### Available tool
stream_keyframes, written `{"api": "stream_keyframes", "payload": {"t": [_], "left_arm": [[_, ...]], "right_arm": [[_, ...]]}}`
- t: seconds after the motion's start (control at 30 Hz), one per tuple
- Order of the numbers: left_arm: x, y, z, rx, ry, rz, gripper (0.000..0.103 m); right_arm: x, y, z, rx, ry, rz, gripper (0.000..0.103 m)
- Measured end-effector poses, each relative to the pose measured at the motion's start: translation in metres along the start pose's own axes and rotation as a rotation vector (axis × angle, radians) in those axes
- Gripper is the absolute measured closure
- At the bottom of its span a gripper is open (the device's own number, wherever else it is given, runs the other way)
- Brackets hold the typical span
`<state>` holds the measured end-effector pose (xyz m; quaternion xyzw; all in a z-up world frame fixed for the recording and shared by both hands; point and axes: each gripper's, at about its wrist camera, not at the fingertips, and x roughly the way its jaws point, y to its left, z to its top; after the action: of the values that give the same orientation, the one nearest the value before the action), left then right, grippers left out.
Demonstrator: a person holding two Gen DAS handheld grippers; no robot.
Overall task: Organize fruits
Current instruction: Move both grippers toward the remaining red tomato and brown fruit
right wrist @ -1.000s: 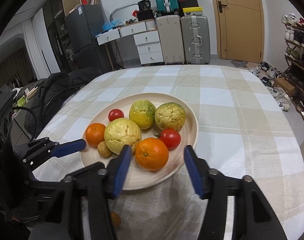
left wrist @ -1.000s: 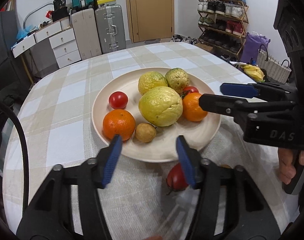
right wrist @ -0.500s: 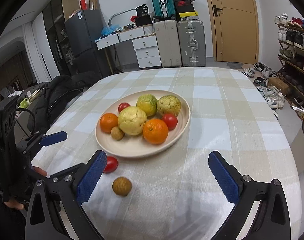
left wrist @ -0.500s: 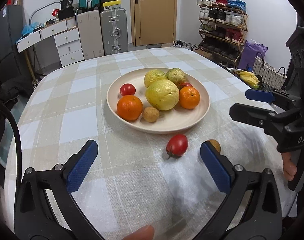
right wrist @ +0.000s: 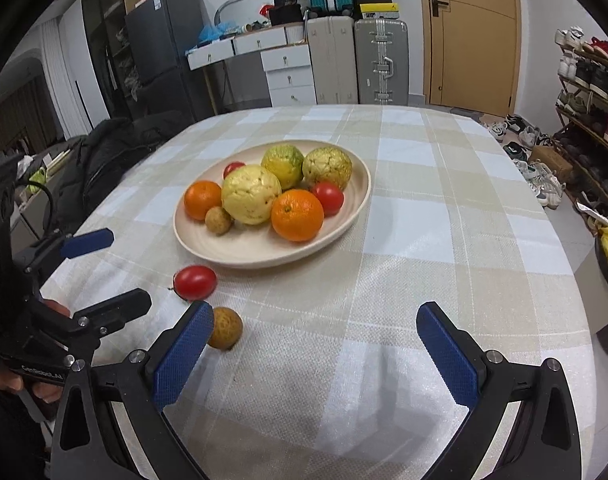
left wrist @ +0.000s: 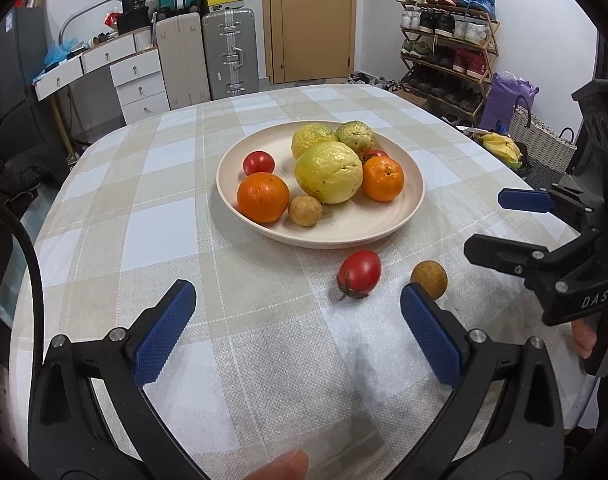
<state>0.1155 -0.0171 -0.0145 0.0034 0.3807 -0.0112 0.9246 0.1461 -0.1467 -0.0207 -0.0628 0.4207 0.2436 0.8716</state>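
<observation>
Bare cloth point(left wrist: 263, 360) ahead; tomato point(left wrist: 359, 273), brown fruit point(left wrist: 429, 279) before plate point(left wrist: 344, 236)

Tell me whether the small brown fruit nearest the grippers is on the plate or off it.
Off. The small brown fruit lies on the tablecloth, beside a loose tomato, short of the plate.

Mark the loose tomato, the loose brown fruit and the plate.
loose tomato point(left wrist: 359, 273), left wrist view, middle of its red skin
loose brown fruit point(left wrist: 429, 279), left wrist view, its upper face
plate point(right wrist: 239, 254), right wrist view, bare near rim

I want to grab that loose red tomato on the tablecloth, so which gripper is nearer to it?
Left, I'd judge. The tomato lies just ahead of the open left gripper; the right gripper sits off to its side.
</observation>
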Motion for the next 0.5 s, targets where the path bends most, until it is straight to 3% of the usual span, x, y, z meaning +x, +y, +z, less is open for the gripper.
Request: {"api": "stream_keyframes", "payload": {"t": [0.5], "left_arm": [[0.015, 0.0, -0.004, 0.022, 0.055, 0.037, 0.001]], "right_arm": [[0.019, 0.021, -0.012, -0.054, 0.081, 0.017, 0.0]]}}
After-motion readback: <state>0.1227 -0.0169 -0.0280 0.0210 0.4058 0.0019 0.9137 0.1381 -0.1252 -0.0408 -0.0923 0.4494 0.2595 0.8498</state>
